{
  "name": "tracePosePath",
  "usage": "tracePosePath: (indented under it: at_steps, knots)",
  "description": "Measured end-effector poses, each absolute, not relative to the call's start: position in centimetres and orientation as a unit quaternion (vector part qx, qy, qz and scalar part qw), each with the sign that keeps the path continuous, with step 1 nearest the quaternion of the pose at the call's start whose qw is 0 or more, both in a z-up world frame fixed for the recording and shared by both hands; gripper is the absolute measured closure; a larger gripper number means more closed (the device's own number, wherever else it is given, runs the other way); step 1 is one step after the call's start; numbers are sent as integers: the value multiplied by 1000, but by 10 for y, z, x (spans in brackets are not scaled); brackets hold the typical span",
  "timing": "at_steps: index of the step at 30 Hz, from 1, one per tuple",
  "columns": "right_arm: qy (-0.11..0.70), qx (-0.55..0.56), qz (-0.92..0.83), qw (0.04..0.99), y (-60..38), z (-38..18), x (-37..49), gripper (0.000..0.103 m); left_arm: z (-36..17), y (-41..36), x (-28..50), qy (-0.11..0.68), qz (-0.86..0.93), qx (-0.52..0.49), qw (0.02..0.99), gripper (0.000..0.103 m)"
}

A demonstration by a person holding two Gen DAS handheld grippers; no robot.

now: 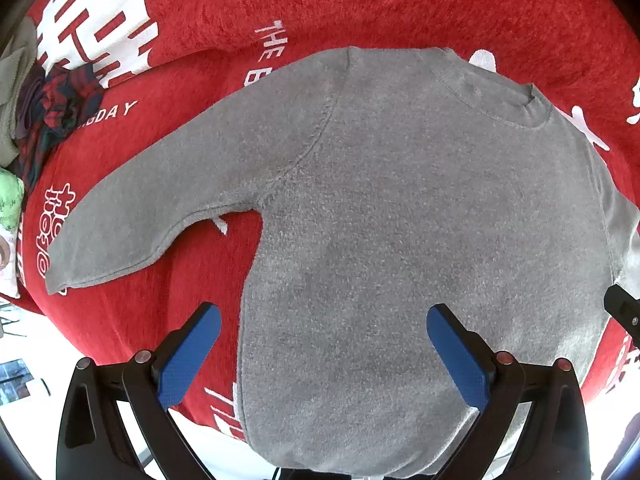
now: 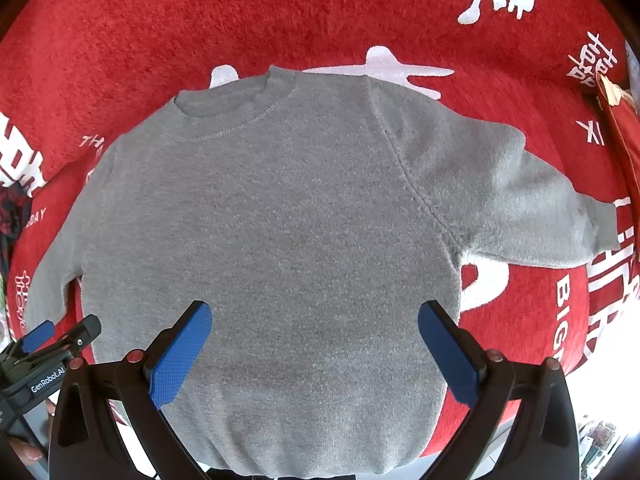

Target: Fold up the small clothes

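Two hand-held grippers hover above a small grey sweater (image 1: 400,220) that lies flat, front side up, on a red cloth (image 1: 360,4) printed with white characters and lettering. Left hand-held gripper (image 1: 324,320): its blue-padded fingers (image 1: 188,356) stand wide apart, holding nothing, over the lower left part of the sweater's body (one finger over the red cloth, the other over the grey fabric). Right hand-held gripper (image 2: 314,316): its blue-padded fingers (image 2: 180,354) are likewise spread wide and empty, both over the lower body of the sweater. Whether either gripper touches the fabric cannot be told.

The sweater's round neckline (image 2: 224,108) points away from the cameras and its hem lies nearest them. Both sleeves are spread outward: the left sleeve (image 1: 168,200) slants down toward the near left, its cuff resting on the cloth; the right sleeve (image 2: 520,200) extends to the right, its cuff beside white print.

In the right wrist view the left gripper appears at the lower left edge, beside the left cuff. A crumpled plaid garment (image 1: 60,108) (red and dark blue) lies at the far left of the cloth, well apart from the sweater.
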State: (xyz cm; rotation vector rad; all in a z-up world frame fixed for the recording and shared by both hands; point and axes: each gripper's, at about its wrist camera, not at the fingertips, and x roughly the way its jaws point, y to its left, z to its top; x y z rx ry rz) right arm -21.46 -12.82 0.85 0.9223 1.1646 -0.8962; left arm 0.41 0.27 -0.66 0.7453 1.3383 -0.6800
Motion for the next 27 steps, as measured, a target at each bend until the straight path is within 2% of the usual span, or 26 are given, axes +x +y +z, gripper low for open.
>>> tracePosePath:
  at_steps: [27]
  knots:
    - [535,365,-410,643,-123,4,-200,0,-6,6,9,600,-302,328,665,0]
